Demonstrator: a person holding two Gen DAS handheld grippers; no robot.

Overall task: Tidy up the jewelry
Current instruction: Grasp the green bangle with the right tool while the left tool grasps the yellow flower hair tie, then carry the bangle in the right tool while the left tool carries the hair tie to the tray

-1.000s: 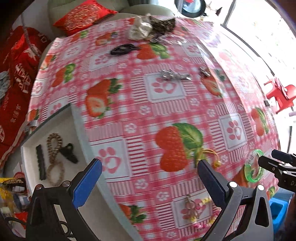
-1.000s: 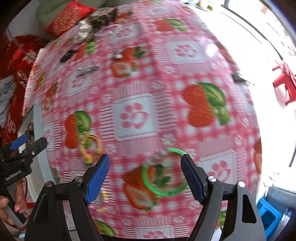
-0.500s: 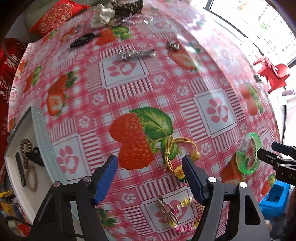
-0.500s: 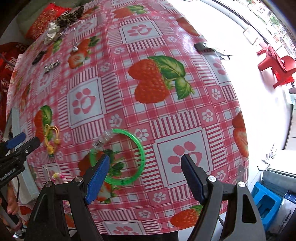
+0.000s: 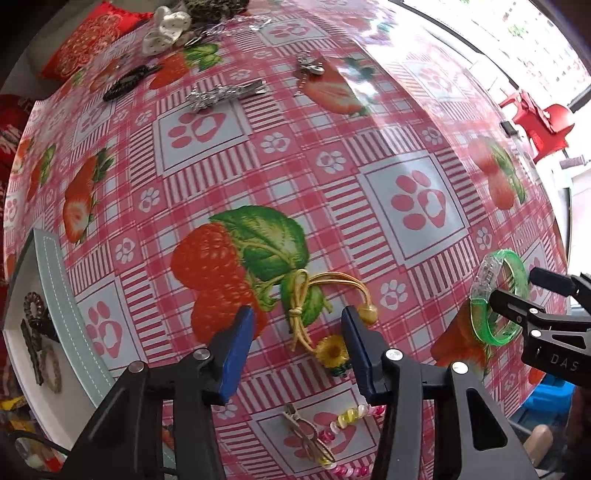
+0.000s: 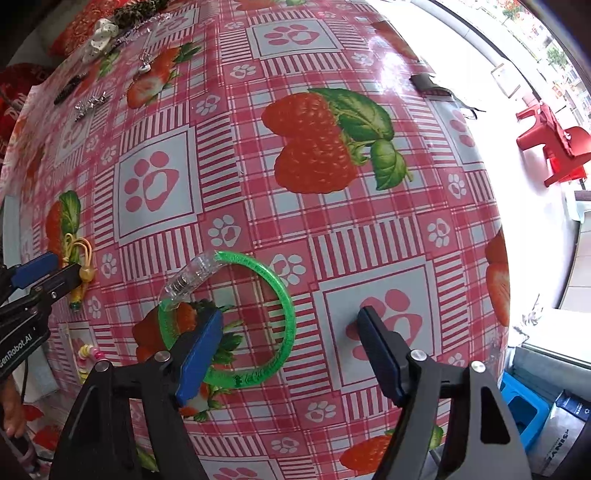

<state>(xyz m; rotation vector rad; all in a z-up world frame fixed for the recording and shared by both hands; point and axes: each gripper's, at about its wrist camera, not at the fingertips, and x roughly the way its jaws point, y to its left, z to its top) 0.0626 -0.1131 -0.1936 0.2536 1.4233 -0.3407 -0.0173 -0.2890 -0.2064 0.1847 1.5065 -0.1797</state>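
Left wrist view: left gripper (image 5: 297,332) pointed down over the yellow hair tie (image 5: 317,295) on the strawberry tablecloth (image 5: 417,155). Its jaws had just been closing, sat roughly half open, cord and sunflower charm between the pads, no contact that I could see. Nothing held yet.

Right wrist view: right gripper (image 6: 291,332) was wide open over the green bangle (image 6: 258,317). Left pad stood over the near side of the ring, right pad outside it on the cloth. Pads weren't pressing, so not gripped.

Progress, judging by layout: early. White tray (image 5: 51,258) at the table's left edge held only a few pieces — a dark coil hair tie (image 5: 35,302), a dark clip, a braided loop; exact compartments unclear. Still loose on the cloth:
- beaded bracelet (image 5: 343,417) with a clip beside it, near edge
- silver hair clip (image 5: 225,94) and a small silver pendant, mid table
- black braided band (image 5: 127,82)
- white scrunchie (image 5: 164,27) and a dark tangle at the far end

Most of the sorting looked left to do. Hair tie and bangle seemed next up.
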